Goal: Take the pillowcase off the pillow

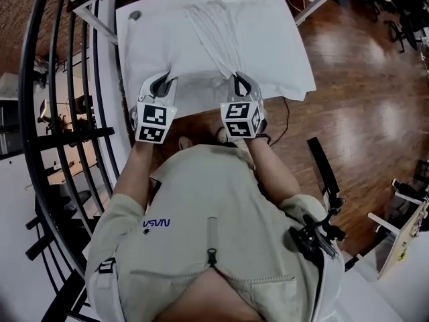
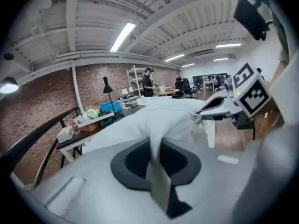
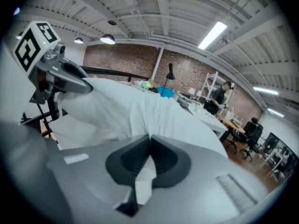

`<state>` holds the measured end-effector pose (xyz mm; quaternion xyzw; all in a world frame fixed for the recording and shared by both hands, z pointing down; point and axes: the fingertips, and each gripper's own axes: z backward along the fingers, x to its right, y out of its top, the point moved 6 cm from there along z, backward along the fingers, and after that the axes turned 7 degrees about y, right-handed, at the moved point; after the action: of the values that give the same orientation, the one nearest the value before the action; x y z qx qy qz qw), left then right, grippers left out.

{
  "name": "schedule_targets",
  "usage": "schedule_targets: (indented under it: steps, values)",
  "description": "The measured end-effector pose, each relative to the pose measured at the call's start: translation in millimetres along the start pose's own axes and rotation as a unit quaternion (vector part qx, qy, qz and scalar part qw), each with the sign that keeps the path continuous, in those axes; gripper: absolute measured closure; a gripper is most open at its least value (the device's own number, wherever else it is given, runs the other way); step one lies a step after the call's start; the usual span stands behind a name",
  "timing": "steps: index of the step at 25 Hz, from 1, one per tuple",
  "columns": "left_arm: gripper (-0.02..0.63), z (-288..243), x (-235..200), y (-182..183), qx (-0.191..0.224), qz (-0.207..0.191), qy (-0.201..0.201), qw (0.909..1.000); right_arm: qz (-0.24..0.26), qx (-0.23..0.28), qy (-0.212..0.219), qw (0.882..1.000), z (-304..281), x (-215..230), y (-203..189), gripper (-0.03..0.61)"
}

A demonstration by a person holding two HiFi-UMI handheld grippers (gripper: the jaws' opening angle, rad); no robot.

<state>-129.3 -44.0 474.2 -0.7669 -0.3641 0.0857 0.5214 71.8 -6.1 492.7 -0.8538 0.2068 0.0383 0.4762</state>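
A white pillow point(image 1: 151, 49) in its white pillowcase point(image 1: 218, 29) lies on a white table point(image 1: 125, 19) in front of me. My left gripper point(image 1: 163, 86) is at the pillow's near edge, shut on a fold of pillowcase cloth point(image 2: 154, 134). My right gripper point(image 1: 240, 82) is beside it, shut on another pinch of the same cloth point(image 3: 148, 120), and taut creases fan from it toward the far end. In the left gripper view the left gripper point(image 2: 154, 143) shows cloth between its jaws, with the right gripper point(image 2: 224, 108) off to the side. The right gripper view shows the right gripper point(image 3: 150, 141) and the left gripper point(image 3: 60, 73).
A black curved railing point(image 1: 67, 113) runs along the left of the table. Wooden floor point(image 1: 348, 113) lies to the right, with a cable point(image 1: 286, 123) on it. A desk with boxes point(image 2: 88, 118) and a standing person point(image 2: 148, 80) are far behind.
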Motion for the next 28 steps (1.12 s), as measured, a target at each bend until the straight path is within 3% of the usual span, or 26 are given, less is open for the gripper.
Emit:
schedule_targets:
  steps: [4, 7, 11, 16, 21, 28]
  values:
    - [0.569, 5.3, -5.5, 0.6, 0.003, 0.032, -0.008, 0.9994, -0.02, -0.024, -0.056, 0.998, 2.9, 46.6, -23.4, 0.574]
    - [0.569, 4.1, 10.6, -16.9, -0.012, 0.054, -0.023, 0.9982, -0.039, -0.053, -0.065, 0.996, -6.3, 57.3, -46.3, 0.574]
    - [0.564, 0.7, 33.8, -45.2, -0.035, 0.084, -0.035, 0.9952, -0.069, -0.08, -0.036, 0.994, -10.6, 53.1, -71.0, 0.574]
    - [0.528, -1.1, 42.0, -55.7, -0.049, 0.105, -0.04, 0.9925, -0.069, -0.08, -0.011, 0.994, -7.7, 50.0, -76.8, 0.572]
    - [0.47, -0.2, 45.8, -46.4, -0.051, 0.108, -0.038, 0.9921, -0.117, -0.07, 0.034, 0.99, -5.3, 55.4, -73.1, 0.558]
    - [0.44, 22.4, 50.7, -19.1, -0.037, 0.126, -0.005, 0.9914, -0.129, -0.037, 0.107, 0.985, 11.2, 51.5, -64.0, 0.502]
